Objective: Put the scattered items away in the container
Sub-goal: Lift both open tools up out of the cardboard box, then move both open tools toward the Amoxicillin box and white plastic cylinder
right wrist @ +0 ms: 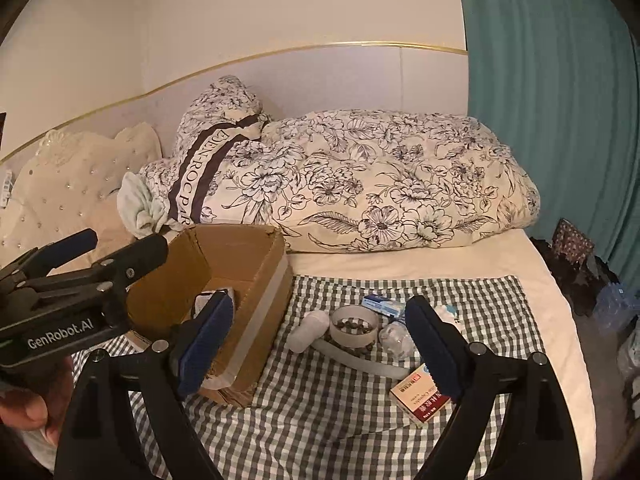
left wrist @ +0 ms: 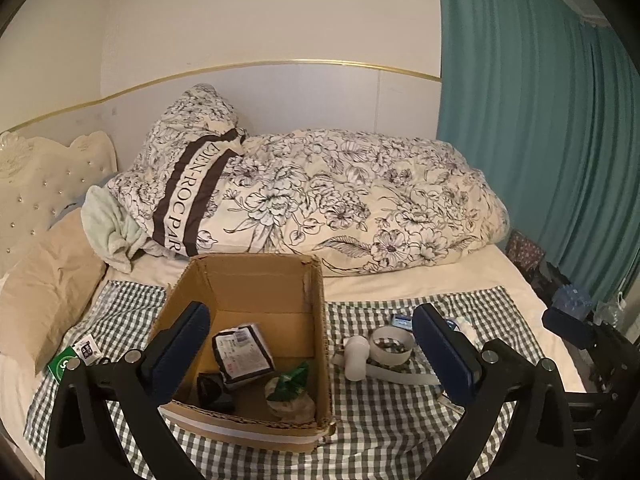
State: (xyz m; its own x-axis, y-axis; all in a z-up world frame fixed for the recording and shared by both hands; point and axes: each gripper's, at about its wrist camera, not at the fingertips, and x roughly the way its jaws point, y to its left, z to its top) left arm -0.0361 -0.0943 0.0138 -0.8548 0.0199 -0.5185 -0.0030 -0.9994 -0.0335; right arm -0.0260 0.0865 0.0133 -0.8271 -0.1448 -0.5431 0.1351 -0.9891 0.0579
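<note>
Both claws tilt down over the bed; left claw (left wrist: pixel 310 354) gapes wide above the cardboard box (left wrist: pixel 256 280), holding nothing; right claw (right wrist: pixel 320 346) spread, empty, over the tape roll (right wrist: pixel 354 330) beside it.

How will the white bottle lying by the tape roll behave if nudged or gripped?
The white bottle lies on its side on the checked cloth, so it will probably roll when pushed. Its smooth rounded plastic may slip between the pads. It looks rigid, likely light. It touches the tape roll, which may shift too.
</note>
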